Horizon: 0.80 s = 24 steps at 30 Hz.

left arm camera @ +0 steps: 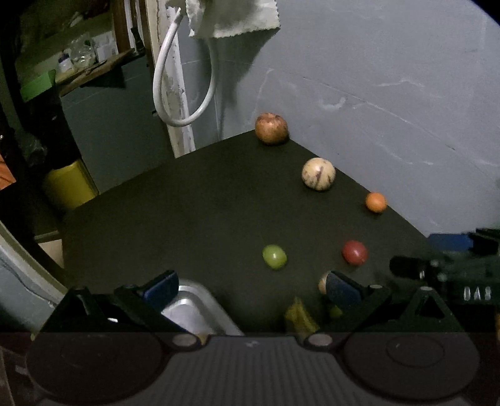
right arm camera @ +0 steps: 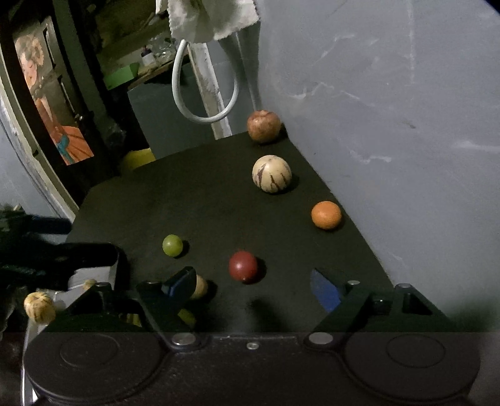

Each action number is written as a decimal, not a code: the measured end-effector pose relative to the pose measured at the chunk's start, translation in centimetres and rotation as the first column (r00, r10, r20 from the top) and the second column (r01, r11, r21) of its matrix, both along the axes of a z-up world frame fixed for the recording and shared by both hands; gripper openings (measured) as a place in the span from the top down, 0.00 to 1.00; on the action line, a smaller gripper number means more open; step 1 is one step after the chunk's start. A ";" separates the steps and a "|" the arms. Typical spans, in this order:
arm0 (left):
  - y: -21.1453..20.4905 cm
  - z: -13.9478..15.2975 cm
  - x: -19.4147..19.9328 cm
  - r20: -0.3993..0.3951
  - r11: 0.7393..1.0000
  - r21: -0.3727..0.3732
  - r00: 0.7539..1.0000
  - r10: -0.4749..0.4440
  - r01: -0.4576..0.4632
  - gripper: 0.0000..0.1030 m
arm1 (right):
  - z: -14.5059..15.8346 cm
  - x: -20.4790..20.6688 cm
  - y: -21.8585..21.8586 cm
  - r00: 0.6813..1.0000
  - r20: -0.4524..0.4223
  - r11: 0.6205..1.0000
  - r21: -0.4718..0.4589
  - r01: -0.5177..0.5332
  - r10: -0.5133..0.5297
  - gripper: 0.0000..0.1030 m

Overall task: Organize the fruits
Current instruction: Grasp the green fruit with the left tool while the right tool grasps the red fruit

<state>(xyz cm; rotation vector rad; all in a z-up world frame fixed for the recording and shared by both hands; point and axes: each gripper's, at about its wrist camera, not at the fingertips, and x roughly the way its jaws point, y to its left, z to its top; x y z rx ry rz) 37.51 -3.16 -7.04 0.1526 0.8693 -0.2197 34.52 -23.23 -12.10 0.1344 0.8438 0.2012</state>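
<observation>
On the dark table lie a brown-red fruit, a cream striped melon, an orange, a green fruit and a red fruit. A small tan fruit is half hidden behind a blue finger pad in both views. My left gripper is open and empty above the table, beside a metal tray. My right gripper is open, and the red fruit lies just beyond its fingertips.
The tray holds a tan striped fruit. A yellowish fruit lies under the left gripper. A grey wall borders the table's right side. A white cable loop and a cloth hang behind the table, near a yellow container.
</observation>
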 end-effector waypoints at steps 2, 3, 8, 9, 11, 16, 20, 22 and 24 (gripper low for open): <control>-0.6 -1.0 1.3 -0.011 1.000 0.012 1.000 0.010 -0.010 0.01 | -0.7 0.5 0.2 1.000 -0.003 1.000 -0.004 -0.007 0.007 0.22; -0.9 -1.5 1.9 -0.019 1.000 0.012 1.000 0.015 -0.015 0.01 | -1.0 0.9 0.4 1.000 -0.003 1.000 -0.009 -0.012 0.012 0.22; -1.8 -3.9 3.9 -0.076 0.999 0.015 0.996 0.042 -0.041 0.01 | -2.6 1.7 1.0 0.999 -0.008 0.999 -0.039 -0.031 0.031 0.26; -1.9 -4.4 4.3 -0.088 0.998 0.017 0.995 0.054 -0.053 0.01 | -2.8 1.9 1.1 0.999 -0.005 0.998 -0.046 -0.035 0.035 0.29; -1.8 -5.0 4.8 -0.108 0.997 0.005 0.991 0.075 -0.075 0.03 | -3.2 2.0 1.2 0.999 -0.002 0.998 -0.054 -0.040 0.040 0.35; -1.2 -6.0 5.6 -0.138 0.992 -0.030 0.984 0.115 -0.120 0.10 | -3.8 2.3 1.3 0.999 -0.003 0.997 -0.052 -0.049 0.049 0.45; -1.0 -6.3 6.0 -0.146 0.990 -0.048 0.981 0.125 -0.133 0.14 | -4.1 2.5 1.4 0.998 -0.005 0.997 -0.053 -0.055 0.055 0.48; -1.0 -6.3 6.2 -0.151 0.989 -0.053 0.980 0.129 -0.138 0.18 | -4.2 2.5 1.5 0.998 -0.004 0.997 -0.055 -0.058 0.058 0.50; -1.0 -6.4 6.3 -0.155 0.988 -0.058 0.979 0.131 -0.141 0.20 | -4.2 2.5 1.6 0.998 -0.002 0.996 -0.057 -0.062 0.062 0.51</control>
